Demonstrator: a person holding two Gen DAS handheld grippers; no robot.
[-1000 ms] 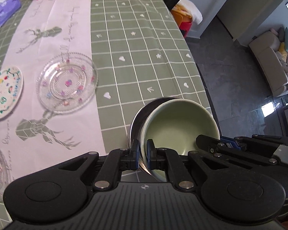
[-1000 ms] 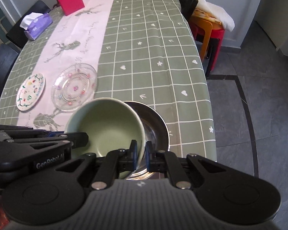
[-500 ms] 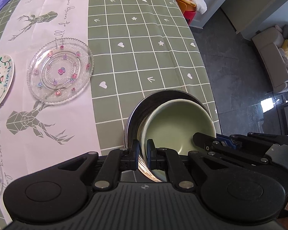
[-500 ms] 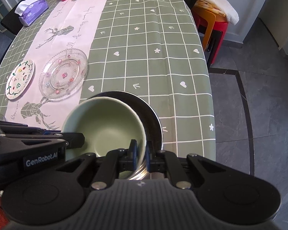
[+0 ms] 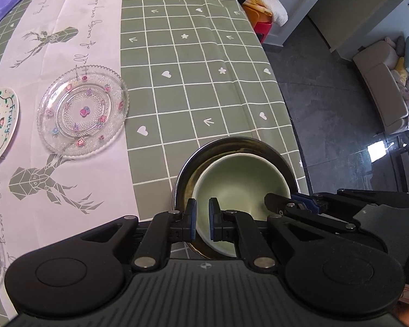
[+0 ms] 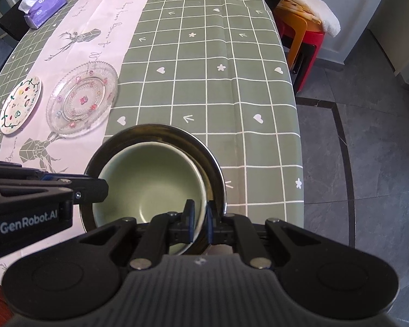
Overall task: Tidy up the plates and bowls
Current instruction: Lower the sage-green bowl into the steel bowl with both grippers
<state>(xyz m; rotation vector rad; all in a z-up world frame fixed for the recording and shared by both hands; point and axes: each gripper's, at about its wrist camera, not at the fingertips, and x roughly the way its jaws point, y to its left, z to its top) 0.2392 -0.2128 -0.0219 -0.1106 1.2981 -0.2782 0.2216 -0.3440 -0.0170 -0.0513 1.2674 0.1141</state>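
Left wrist view: your left gripper (image 5: 201,219) clamps near-left rim of green bowl (image 5: 240,188), nested in steel bowl (image 5: 188,169) at table's near right edge. Glass plate (image 5: 83,113) lies far left.

Right wrist view: your right gripper (image 6: 200,222) clamps same green bowl's (image 6: 150,182) near-right rim.

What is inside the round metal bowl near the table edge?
A pale green ceramic bowl sits inside the round metal bowl, empty as far as visible. The metal bowl's bottom is covered, so anything beneath the green one cannot be seen.
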